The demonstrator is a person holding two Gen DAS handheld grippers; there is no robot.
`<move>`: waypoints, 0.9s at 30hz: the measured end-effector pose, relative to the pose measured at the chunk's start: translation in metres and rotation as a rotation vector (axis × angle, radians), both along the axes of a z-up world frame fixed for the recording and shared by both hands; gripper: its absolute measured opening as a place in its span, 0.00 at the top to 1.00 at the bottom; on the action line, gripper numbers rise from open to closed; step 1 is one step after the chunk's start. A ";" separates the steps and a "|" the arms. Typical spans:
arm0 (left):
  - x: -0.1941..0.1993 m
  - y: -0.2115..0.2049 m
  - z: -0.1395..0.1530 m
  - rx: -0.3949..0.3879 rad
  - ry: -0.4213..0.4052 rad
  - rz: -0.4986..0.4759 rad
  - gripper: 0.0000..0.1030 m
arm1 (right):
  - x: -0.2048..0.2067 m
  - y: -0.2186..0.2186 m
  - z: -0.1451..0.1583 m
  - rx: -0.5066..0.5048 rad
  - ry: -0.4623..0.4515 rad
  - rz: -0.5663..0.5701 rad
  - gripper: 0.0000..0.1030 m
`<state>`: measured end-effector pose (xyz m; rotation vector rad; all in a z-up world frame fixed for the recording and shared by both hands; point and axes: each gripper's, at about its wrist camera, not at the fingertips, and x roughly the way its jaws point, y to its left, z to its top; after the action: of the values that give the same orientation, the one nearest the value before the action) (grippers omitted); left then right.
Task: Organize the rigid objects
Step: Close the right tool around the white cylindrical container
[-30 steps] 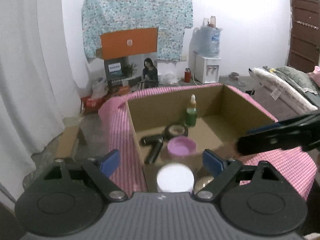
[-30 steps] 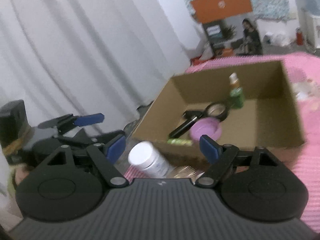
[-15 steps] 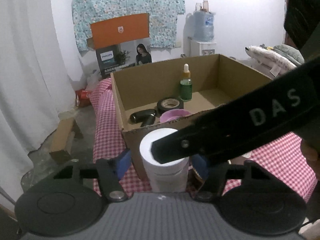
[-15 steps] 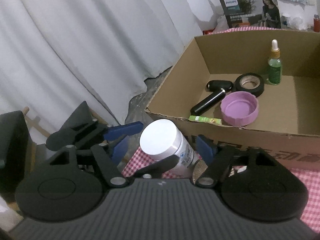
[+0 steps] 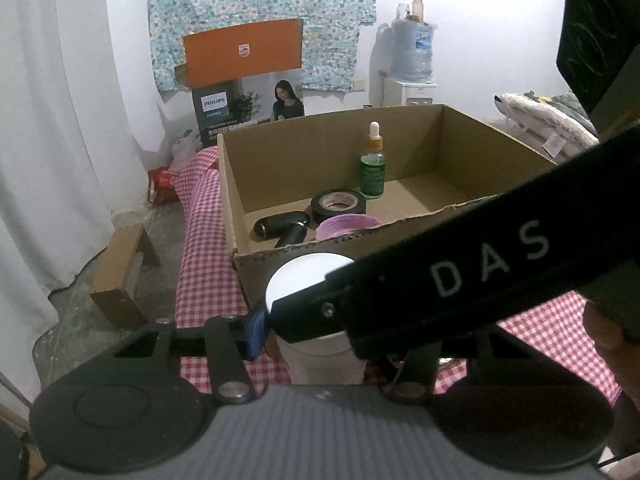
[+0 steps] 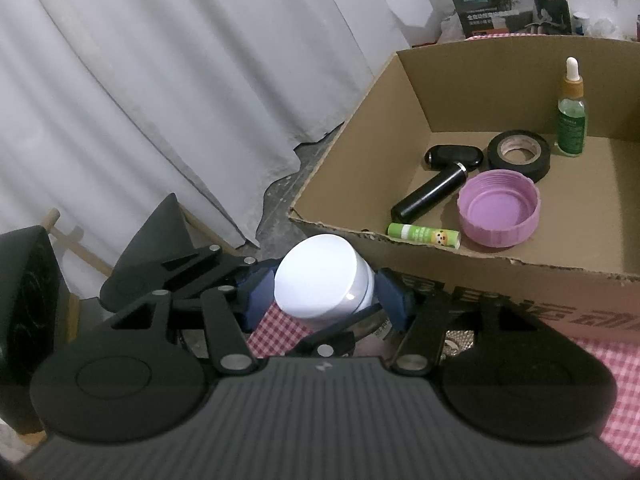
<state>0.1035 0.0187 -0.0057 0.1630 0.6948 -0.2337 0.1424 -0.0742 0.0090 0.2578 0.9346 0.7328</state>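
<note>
A white-lidded jar (image 5: 308, 284) (image 6: 320, 284) stands upright on the pink checked cloth (image 5: 200, 280), just in front of the cardboard box (image 5: 460, 216) (image 6: 480, 268). My left gripper (image 5: 320, 336) is closing on the jar's body. Its left pad lies against the jar's side; its other pad is hidden behind the right gripper's black finger (image 5: 420, 288). My right gripper (image 6: 324, 304) comes in from the right and is closing too, with both blue pads against the lid's rim. The left gripper's fingers (image 6: 192, 268) show at the jar's left.
The box holds a green dropper bottle (image 6: 571, 120), a black tape roll (image 6: 519, 156), a purple lid (image 6: 498, 214), a black tool (image 6: 432, 192) and a green glue stick (image 6: 423, 235). White curtain (image 6: 160, 80) hangs left. A hand (image 5: 608, 340) holds the right gripper.
Both grippers came down and in around the jar, and their jaws narrowed from wide apart to pads at its sides. The right gripper swung across the left wrist view.
</note>
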 end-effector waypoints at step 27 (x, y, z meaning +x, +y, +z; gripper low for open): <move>-0.025 -0.024 0.113 0.110 -0.217 0.044 0.48 | -0.019 -0.011 0.112 0.100 -0.245 0.090 0.45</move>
<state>0.0782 -0.0051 0.1068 0.2738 0.4954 -0.1329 0.1235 -0.0850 0.1209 0.2088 0.6808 0.8741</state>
